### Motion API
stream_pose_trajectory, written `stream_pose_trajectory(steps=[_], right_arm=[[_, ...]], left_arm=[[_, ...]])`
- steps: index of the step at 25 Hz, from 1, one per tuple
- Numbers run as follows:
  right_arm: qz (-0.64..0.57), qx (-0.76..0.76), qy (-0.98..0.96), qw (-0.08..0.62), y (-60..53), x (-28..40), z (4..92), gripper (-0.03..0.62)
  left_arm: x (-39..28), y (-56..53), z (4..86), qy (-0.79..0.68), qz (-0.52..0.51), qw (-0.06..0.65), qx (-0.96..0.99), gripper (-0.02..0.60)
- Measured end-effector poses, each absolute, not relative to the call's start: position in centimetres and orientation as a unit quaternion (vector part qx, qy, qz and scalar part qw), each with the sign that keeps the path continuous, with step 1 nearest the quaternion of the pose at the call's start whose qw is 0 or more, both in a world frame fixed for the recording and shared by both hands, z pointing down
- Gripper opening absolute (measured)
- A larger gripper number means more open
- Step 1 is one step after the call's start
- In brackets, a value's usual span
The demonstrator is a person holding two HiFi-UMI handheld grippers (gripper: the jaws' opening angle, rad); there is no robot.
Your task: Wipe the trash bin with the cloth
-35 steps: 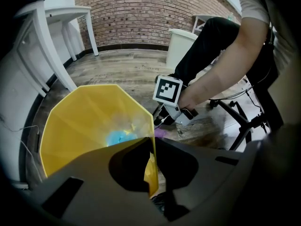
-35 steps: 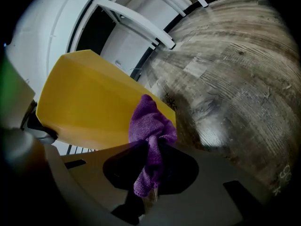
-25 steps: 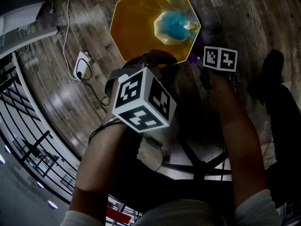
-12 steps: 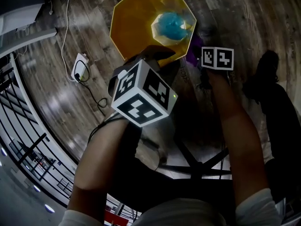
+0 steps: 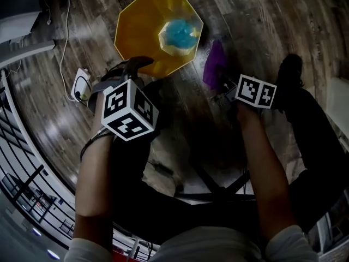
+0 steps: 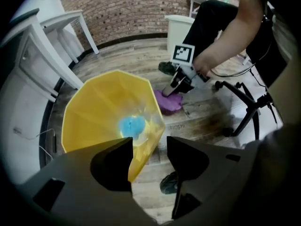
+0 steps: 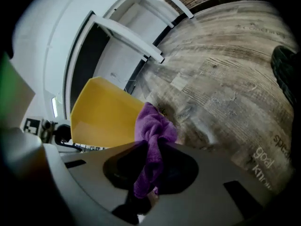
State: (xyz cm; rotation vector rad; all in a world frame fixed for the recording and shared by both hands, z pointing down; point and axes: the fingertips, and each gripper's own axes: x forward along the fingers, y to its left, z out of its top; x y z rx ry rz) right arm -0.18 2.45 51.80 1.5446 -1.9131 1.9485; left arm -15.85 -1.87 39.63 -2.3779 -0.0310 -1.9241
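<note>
Approach stage of the wipe, judged from cloth and bin lying apart. Best done by carrying the purple cloth (image 7: 153, 124) from right of centre toward the yellow trash bin (image 5: 142, 31) at upper centre of the head view. Then lay a broad fold flat on the wall and drag along each facet. Steadying the rim first probably wise, against sliding on the wood floor (image 5: 262, 21).

Right gripper (image 7: 151, 147): pressed together on the cloth, bunched tuft protruding beyond the tips, bin wall just behind at left centre.

Left gripper (image 6: 149, 142): spread, jaws just opened, bin's near rim edge showing in the gap beside the left jaw, not pinched.

Blue patch (image 5: 180, 34) at the bin's bottom, not identifiable.
</note>
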Motion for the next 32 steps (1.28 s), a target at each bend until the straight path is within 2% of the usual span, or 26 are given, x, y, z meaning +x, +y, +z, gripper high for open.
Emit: stream_pose_trajectory(steps=[5,7,14,23,27,32], right_arm=[[0.625,0.474,-0.616,-0.066,3.2,-2.3,48.3,0.071],[0.616,0.464,-0.631,-0.086,3.0,-3.0,46.7,0.071],[0.572,0.437,-0.68,-0.14,1.6,-2.6,41.7,0.071],[0.542,0.422,-0.704,-0.179,0.0,-2.2,38.2,0.071],[0.541,0.403,-0.715,-0.184,-0.5,-2.8,37.0,0.071],[0.544,0.404,-0.719,-0.152,-1.3,-2.9,38.5,0.071]], left_arm=[[-16.5,-2.3,41.3,0.004,-0.645,0.028,-0.764,0.2],[-16.3,-2.6,41.1,0.013,-0.642,0.028,-0.766,0.126],[-14.6,-1.2,40.8,-0.009,-0.625,-0.012,-0.78,0.064],[-13.2,-1.8,41.4,0.018,-0.617,-0.084,-0.783,0.055],[-12.1,-1.4,40.9,0.019,-0.616,-0.09,-0.783,0.054],[-11.4,-0.8,40.6,0.01,-0.615,-0.075,-0.785,0.046]])
